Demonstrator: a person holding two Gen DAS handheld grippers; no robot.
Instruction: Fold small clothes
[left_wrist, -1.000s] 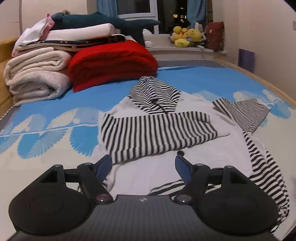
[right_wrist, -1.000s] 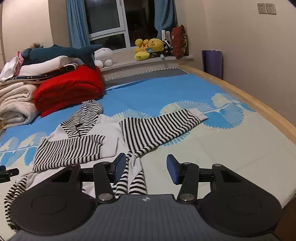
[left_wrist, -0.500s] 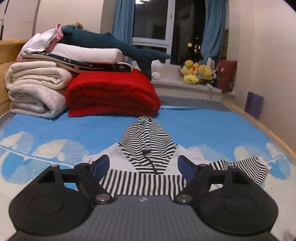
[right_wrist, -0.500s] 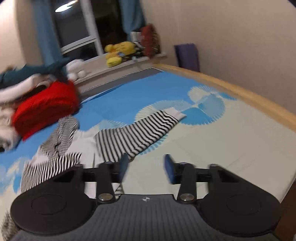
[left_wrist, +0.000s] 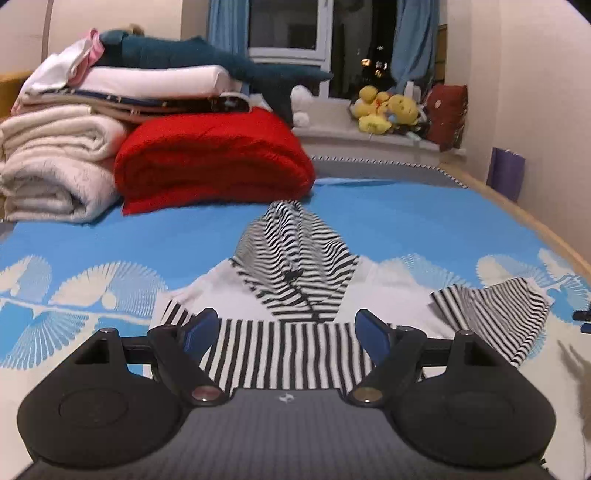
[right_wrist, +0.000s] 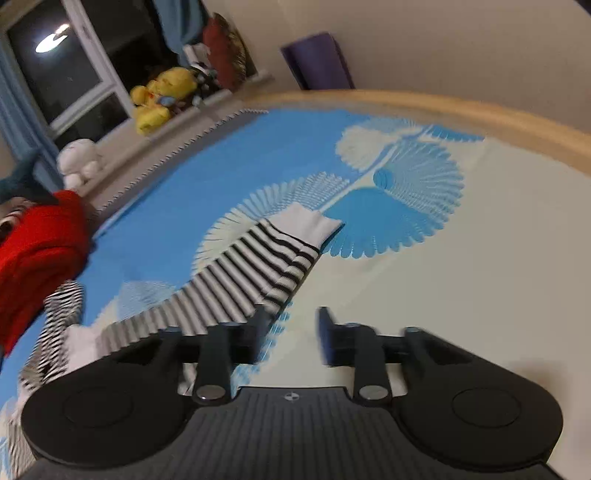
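A small white hoodie with black-and-white striped hood (left_wrist: 295, 254) and sleeves lies flat on the bed. One sleeve (left_wrist: 280, 354) is folded across the body, just beyond my left gripper (left_wrist: 286, 330), which is open and empty above it. The other sleeve (right_wrist: 255, 277) stretches out to the right, its white cuff (right_wrist: 310, 223) at the far end. My right gripper (right_wrist: 291, 328) is open and empty, low over the bedsheet just right of that sleeve; this view is blurred and tilted.
A folded red blanket (left_wrist: 210, 162) and stacked cream blankets (left_wrist: 55, 158) sit at the bed's far left. Plush toys (left_wrist: 384, 109) line the windowsill. The wooden bed edge (right_wrist: 480, 114) runs along the right, with a purple roll (right_wrist: 317, 62) by the wall.
My left gripper has drawn back and dropped lower over the hoodie, still open. My right gripper has swung right and forward toward the outstretched sleeve's cuff, tilting as it moves.
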